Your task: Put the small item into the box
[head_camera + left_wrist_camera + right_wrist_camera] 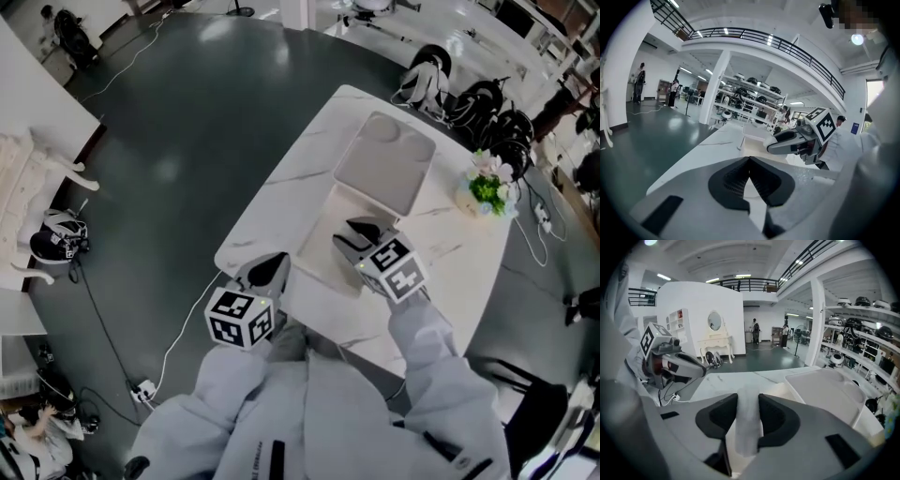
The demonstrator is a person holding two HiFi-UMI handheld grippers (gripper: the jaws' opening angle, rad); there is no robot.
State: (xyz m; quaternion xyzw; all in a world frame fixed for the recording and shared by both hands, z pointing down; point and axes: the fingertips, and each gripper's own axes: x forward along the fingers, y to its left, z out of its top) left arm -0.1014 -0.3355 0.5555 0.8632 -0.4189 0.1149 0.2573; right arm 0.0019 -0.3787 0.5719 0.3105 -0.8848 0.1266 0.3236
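Your left gripper (749, 161) sits low over the white marble table (705, 152), jaws closed tip to tip with nothing between them. At one o'clock, your right gripper (772, 145) hangs by the open box (757, 133). Storage shelves (750, 96) stand at twelve, bystanders (640, 82) at ten.

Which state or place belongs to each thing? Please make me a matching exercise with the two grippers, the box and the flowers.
Things:
1. left gripper
2. right gripper
3. box
4. flowers

States or places:
A. lid open
B. jaws closed on the small white item
C. on the table, to the right of the box
D. jaws together, nothing between them

Pairs: 1-D, 2-B, 3-A, 4-C
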